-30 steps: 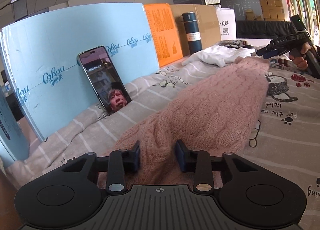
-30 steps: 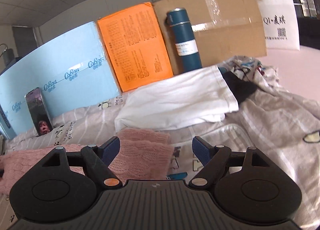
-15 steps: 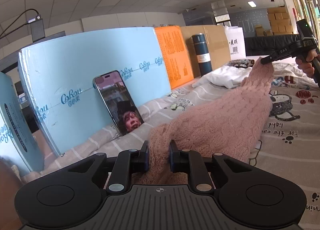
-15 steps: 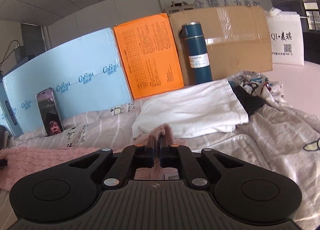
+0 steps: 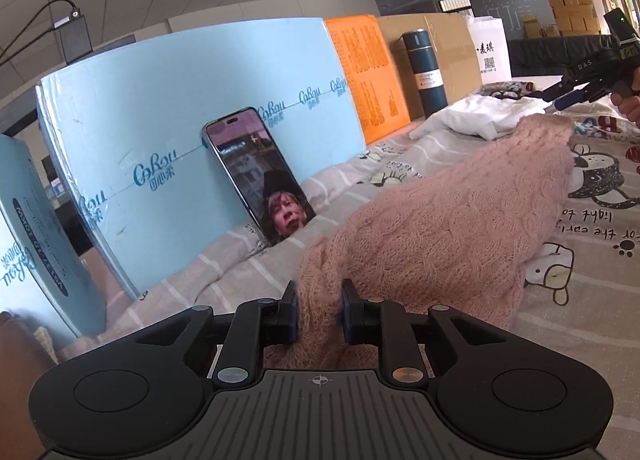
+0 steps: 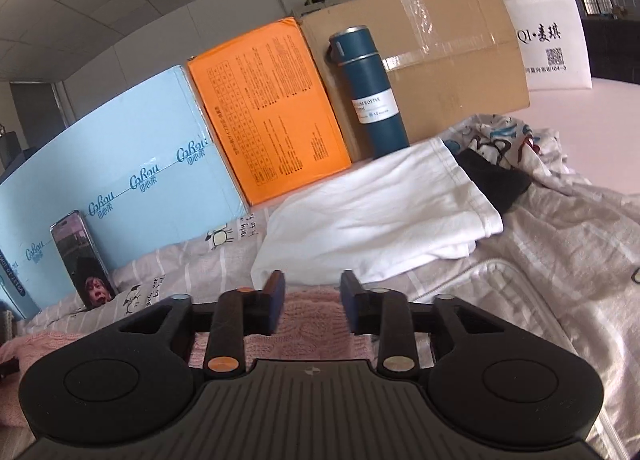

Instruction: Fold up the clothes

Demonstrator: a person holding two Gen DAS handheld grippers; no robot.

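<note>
A pink cable-knit sweater (image 5: 460, 227) lies stretched along the patterned bedsheet (image 5: 592, 260). My left gripper (image 5: 319, 312) stands partly open with a bunch of the sweater's near end between its fingers, the knit filling the gap. My right gripper (image 6: 312, 302) is open just above the sweater's far end (image 6: 312, 324), which lies flat under it. The right gripper also shows in the left wrist view (image 5: 576, 93), above and beyond the sweater's far tip.
A folded white garment (image 6: 380, 219) and a printed garment with a black piece (image 6: 496, 175) lie behind the sweater. A phone (image 5: 260, 175) leans on blue boards (image 5: 180, 131). An orange board (image 6: 272, 107), a blue bottle (image 6: 368, 91), a cardboard box (image 6: 440, 55) and a white bag (image 6: 548, 43) line the back.
Both grippers were shut on the sweater's ends and holding it raised. Now the right gripper has opened and dropped its end onto the bed, and the left fingers have spread apart.
</note>
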